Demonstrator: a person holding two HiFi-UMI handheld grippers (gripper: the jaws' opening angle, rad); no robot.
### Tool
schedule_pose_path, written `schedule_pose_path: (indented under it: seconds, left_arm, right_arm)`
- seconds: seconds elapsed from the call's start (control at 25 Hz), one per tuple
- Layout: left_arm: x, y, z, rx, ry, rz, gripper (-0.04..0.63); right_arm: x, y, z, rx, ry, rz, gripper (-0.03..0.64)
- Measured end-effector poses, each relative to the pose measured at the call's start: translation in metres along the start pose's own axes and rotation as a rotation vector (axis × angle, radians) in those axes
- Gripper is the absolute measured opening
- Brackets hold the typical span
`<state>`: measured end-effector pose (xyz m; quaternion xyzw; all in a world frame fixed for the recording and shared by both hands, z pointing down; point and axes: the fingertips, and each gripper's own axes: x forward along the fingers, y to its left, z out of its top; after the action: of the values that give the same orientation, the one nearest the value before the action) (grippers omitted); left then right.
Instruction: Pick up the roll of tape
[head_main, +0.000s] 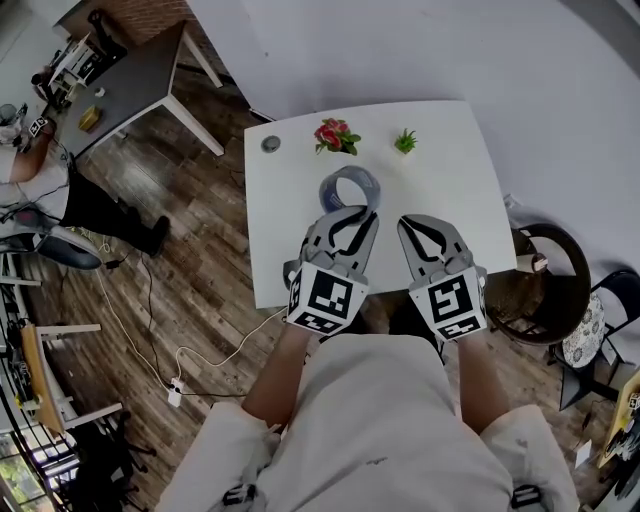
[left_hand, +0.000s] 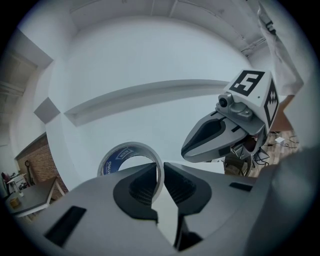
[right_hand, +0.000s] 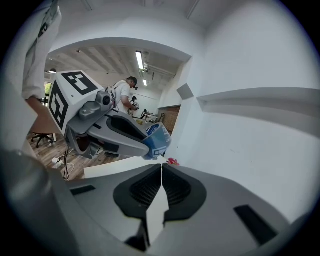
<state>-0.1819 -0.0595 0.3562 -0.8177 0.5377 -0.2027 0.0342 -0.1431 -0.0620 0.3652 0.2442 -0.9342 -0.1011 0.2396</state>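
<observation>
The roll of tape (head_main: 368, 183), a grey ring with a blue printed core, hangs just above the white table (head_main: 450, 170) in the head view. My left gripper (head_main: 352, 212) is shut on the roll's near wall. In the left gripper view the roll (left_hand: 120, 157) stands upright, its rim pinched between the jaws of the left gripper (left_hand: 159, 172). My right gripper (head_main: 412, 224) hovers beside it to the right, shut with nothing between its fingers. The right gripper view shows its own jaws (right_hand: 161, 167) closed together, and the left gripper (right_hand: 149, 146) carrying the blue roll (right_hand: 159, 137).
At the table's far edge stand a small red flower pot (head_main: 336, 136), a little green plant (head_main: 405, 141) and a round grey disc (head_main: 271, 144). A dark chair (head_main: 548, 285) is at the right. A dark desk (head_main: 130, 80) and a seated person (head_main: 40, 190) are far left.
</observation>
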Motion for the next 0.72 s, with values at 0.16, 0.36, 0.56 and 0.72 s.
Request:
schedule_pose_path:
  seconds: [0.16,0.36,0.56,0.72]
  left_arm:
    - [-0.0024,-0.0006,-0.0012,0.015,0.003,0.0,0.057]
    - [-0.0052,-0.0022,-0.0011,0.008,0.001,-0.005,0.057]
    - [-0.0071,-0.0014,-0.0008,0.009,-0.001,-0.003,0.057]
    - [-0.0079,-0.0024,-0.0013,0.015,0.005,-0.005,0.057]
  right_arm:
    - [-0.0001,0.0023,0.0019,-0.002,-0.005,-0.003,0.009]
    - [-0.002,0.0043,0.0034,-0.003,-0.006,-0.004,0.008]
    - [-0.0029,0.0064,0.0051,-0.008,-0.008,-0.004,0.008]
    - [-0.0042,0.0069,0.0052,-0.009,-0.008,-0.005,0.006]
